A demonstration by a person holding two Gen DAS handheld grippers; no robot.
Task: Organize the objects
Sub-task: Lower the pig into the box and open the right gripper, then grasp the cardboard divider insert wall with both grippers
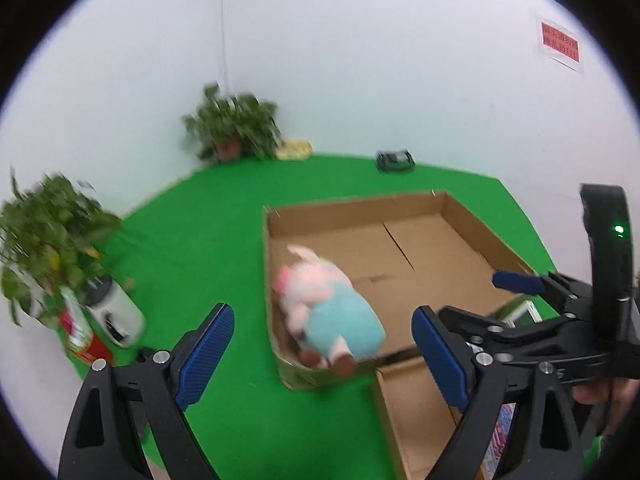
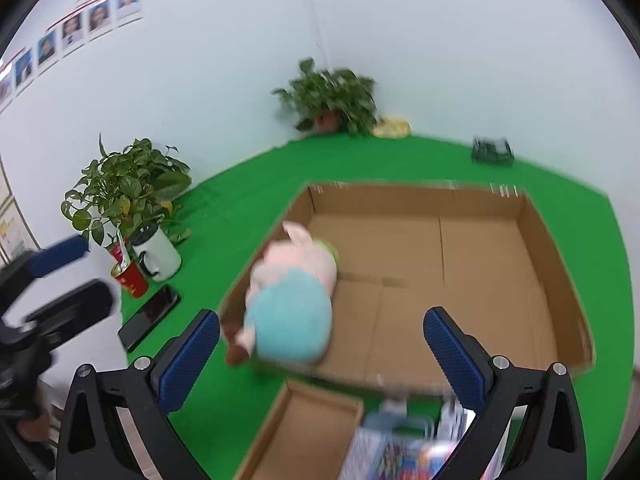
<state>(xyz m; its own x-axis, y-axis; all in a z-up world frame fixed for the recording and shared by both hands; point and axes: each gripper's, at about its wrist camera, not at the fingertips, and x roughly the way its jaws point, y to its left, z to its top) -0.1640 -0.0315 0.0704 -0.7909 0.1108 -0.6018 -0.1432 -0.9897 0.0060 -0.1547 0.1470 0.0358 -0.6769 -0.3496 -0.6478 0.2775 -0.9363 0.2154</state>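
Observation:
A pink plush pig in a light blue outfit (image 1: 328, 312) lies in the near left corner of a wide, shallow cardboard tray (image 1: 360, 208) on the green mat. In the right wrist view the plush pig (image 2: 288, 296) rests against the left wall of the tray (image 2: 420, 194), its feet at the near rim. My left gripper (image 1: 323, 356) hangs open above and short of the pig, touching nothing. My right gripper (image 2: 322, 354) is open too, with nothing between its blue pads. Each gripper shows at the edge of the other's view.
A smaller cardboard box (image 2: 304, 428) sits in front of the tray, with colourful packets (image 2: 400, 450) beside it. At the left stand a potted plant (image 2: 124, 188), a white jug (image 2: 158, 254), a red cup (image 2: 130, 278) and a black phone (image 2: 148, 316). Another plant (image 2: 332, 98) and a black case (image 2: 492, 150) sit at the back.

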